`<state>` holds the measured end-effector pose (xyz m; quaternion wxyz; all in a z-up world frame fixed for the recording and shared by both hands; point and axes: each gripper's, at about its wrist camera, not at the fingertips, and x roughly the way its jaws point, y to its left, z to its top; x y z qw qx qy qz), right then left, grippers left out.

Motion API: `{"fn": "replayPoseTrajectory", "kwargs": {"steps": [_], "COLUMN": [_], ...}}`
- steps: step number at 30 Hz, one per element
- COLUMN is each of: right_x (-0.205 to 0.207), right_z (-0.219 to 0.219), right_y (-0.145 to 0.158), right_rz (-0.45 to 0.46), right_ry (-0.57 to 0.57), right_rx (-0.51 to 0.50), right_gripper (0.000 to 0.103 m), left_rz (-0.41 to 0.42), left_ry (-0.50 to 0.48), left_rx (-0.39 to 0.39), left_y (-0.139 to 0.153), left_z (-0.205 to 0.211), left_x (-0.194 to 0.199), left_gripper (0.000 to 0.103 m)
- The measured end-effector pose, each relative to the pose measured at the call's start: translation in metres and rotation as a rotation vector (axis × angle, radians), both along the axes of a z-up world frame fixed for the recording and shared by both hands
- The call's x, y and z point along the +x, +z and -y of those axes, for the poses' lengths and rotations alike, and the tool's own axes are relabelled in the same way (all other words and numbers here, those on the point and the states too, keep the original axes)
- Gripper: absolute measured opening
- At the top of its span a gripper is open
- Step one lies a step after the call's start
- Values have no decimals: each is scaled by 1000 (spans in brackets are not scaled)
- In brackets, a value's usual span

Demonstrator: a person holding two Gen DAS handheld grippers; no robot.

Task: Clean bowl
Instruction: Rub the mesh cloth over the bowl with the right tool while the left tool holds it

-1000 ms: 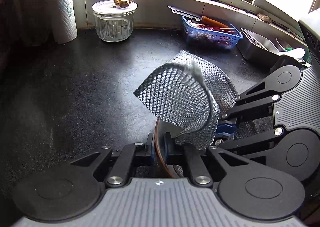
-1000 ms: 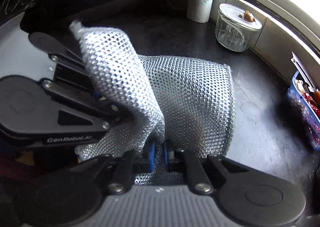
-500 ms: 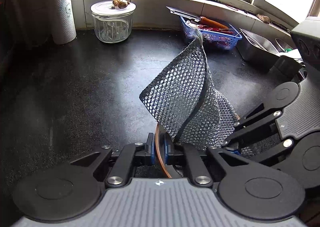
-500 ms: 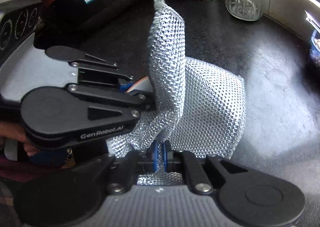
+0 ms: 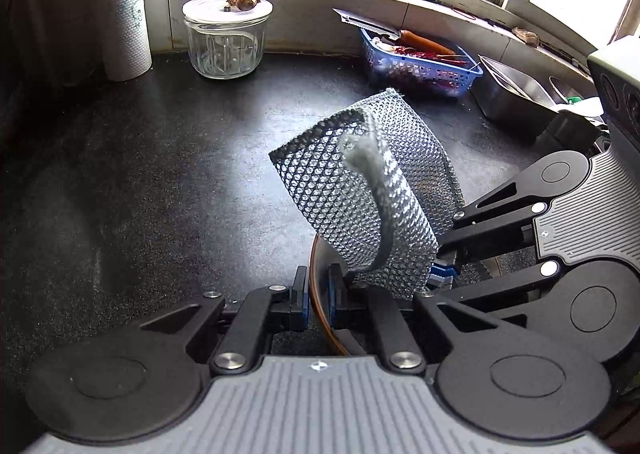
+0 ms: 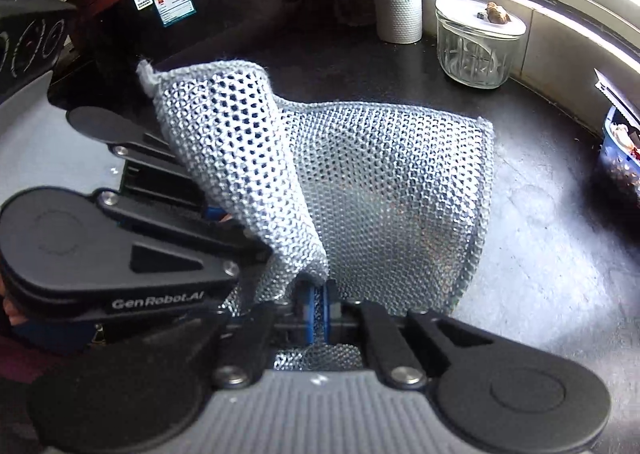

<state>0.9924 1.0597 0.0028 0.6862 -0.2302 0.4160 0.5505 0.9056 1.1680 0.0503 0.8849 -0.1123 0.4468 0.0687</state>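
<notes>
Your left gripper clamps the brown round bowl's rigid near rim, low centre; keep that hold. Right gripper pinches the limp silver mesh scouring cloth, draped over the bowl.

The brown-rimmed bowl stands tilted, mostly hidden under the folded silver mesh cloth.

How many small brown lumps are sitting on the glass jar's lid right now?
2: both brown lumps sit together near the lid's middle, touching. The right wrist view shows them as one clump, so a third could hide behind.
</notes>
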Motion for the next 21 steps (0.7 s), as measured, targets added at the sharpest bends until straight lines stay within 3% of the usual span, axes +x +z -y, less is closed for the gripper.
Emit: {"fn": "replayPoseTrajectory", "kwargs": {"steps": [7,13,18,21], "right_x": [5,1,5,5], "right_z": [6,8,14,13], "right_y": [3,4,8,7], "right_rz": [40,-5,-124,-130], "right_ry": [-50,-15,10,32], "right_rx": [-82,-151,-121,-110], "right_gripper": [2,5,5,5], "left_rz": [-5,-10,-12,-5], "left_ry": [17,28,14,-6], "left_rx": [-17,-55,-59,-46], "left_y": [0,0,-2,-2], "left_z": [-2,-8,-8,-7], "left_x": [2,5,3,1], "left_gripper": [8,8,9,9]}}
